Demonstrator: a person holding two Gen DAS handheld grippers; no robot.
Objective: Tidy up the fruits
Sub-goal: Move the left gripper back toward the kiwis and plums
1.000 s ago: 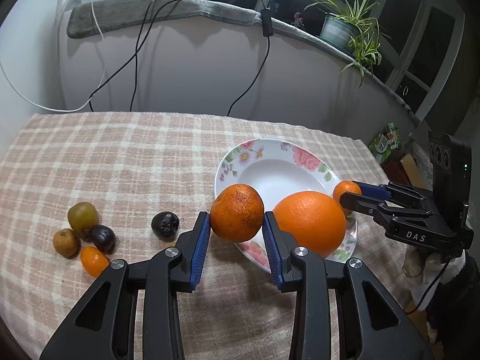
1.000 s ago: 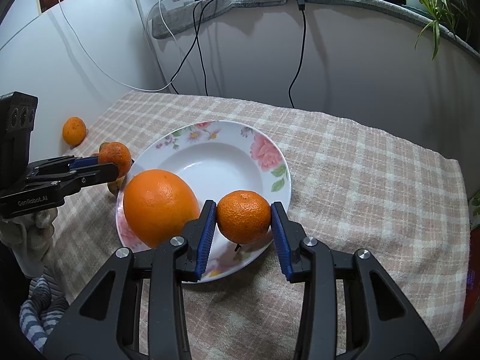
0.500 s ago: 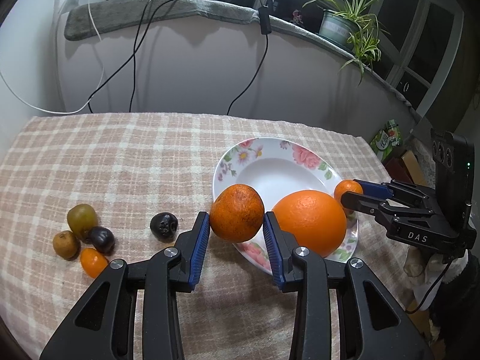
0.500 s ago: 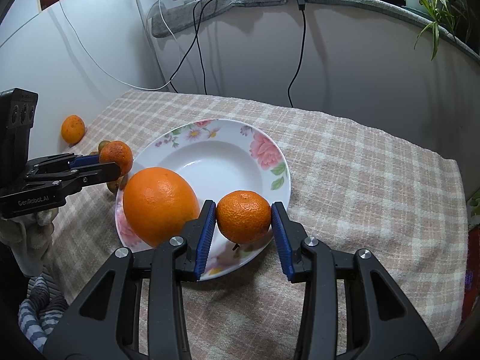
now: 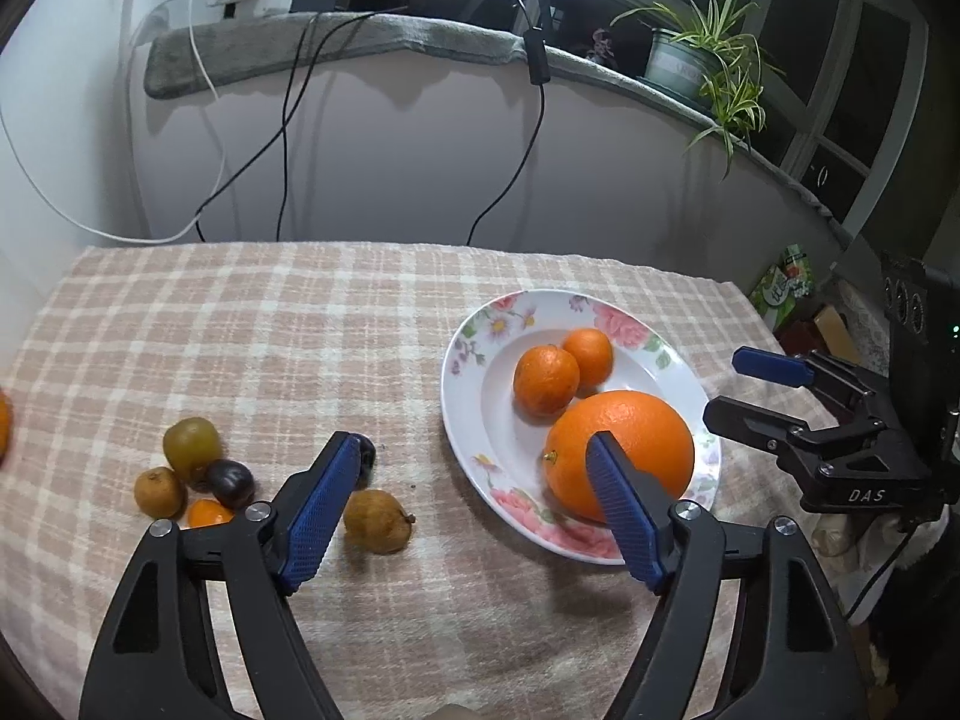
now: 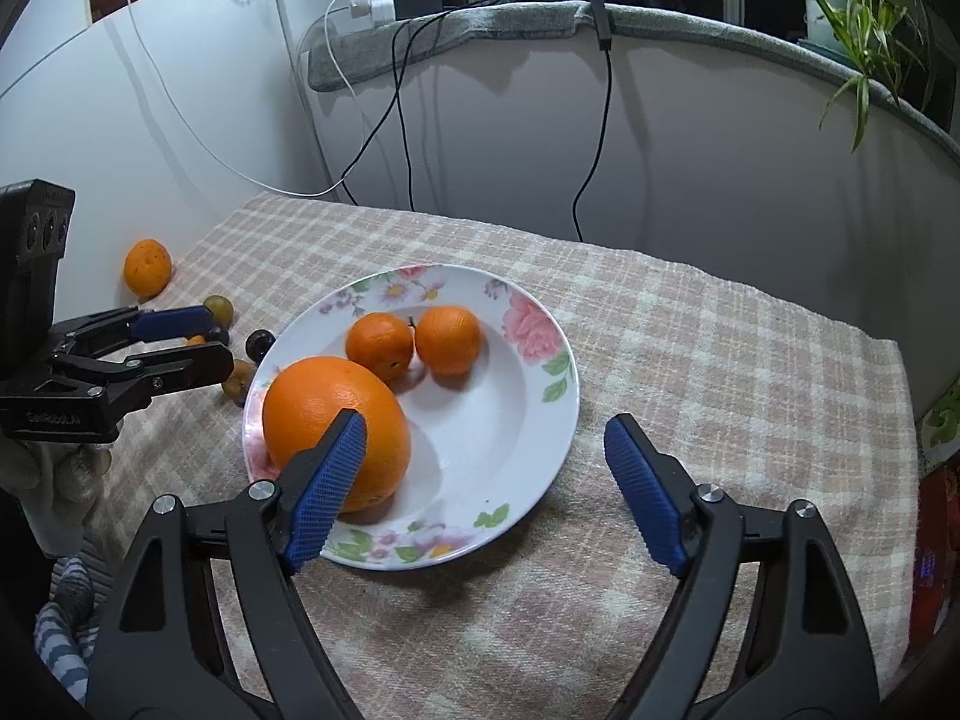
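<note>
A flowered white plate [image 5: 474, 324] [image 6: 540, 420] holds a large orange [image 5: 630, 450] [image 6: 324, 408] and two tangerines [image 5: 543, 378] [image 6: 379, 343], side by side. My left gripper [image 5: 474, 480] is open and empty, above the cloth just left of the plate. My right gripper [image 6: 486, 462] is open and empty over the plate's near rim; it also shows in the left wrist view [image 5: 750, 390]. Small fruits lie left of the plate: a green kiwi [image 5: 191, 447], a brown kiwi [image 5: 157, 491], dark plums [image 5: 229, 481], a kumquat [image 5: 207, 513] and a brown fruit [image 5: 377, 521].
A checked cloth [image 5: 270, 330] covers the table. Another tangerine [image 6: 147, 267] lies at the table's far left by the wall. Cables hang down the white wall behind. A potted plant [image 5: 684, 66] stands on the ledge. The table edge drops off at the right.
Both grippers opened and let go of their tangerines, which now lie in the plate. Both grippers pulled back from the plate.
</note>
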